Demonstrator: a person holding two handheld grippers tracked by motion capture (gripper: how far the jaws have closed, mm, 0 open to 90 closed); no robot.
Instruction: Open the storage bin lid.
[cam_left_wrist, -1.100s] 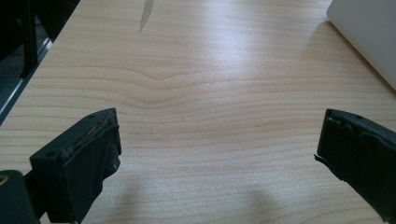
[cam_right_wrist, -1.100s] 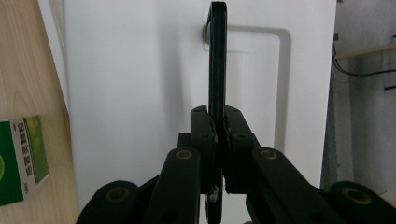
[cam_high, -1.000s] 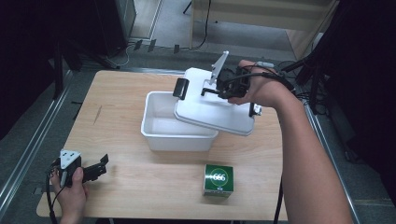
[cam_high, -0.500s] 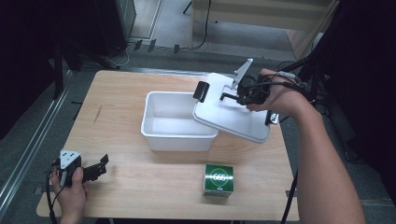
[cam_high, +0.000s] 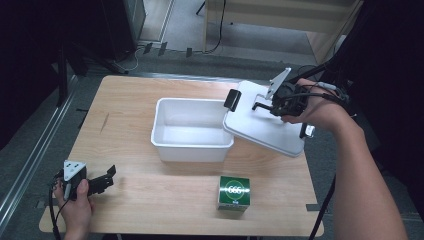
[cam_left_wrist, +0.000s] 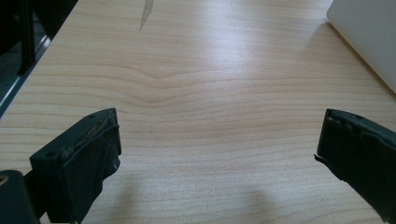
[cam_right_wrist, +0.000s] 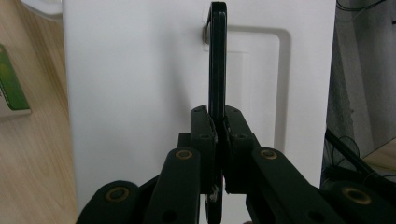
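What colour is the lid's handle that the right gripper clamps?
Black, against the white lid; the handle shows best in the right gripper view.

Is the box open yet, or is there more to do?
Nearly open. The lid is off most of the box, though its left edge seems to overlap the box's right rim. The right gripper is shut on the lid's black handle and holds the lid tilted. Setting it down is left. The left gripper waits open near the table's front corner.

I work in a lab. My wooden table stands on grey carpet. Cables trail behind.
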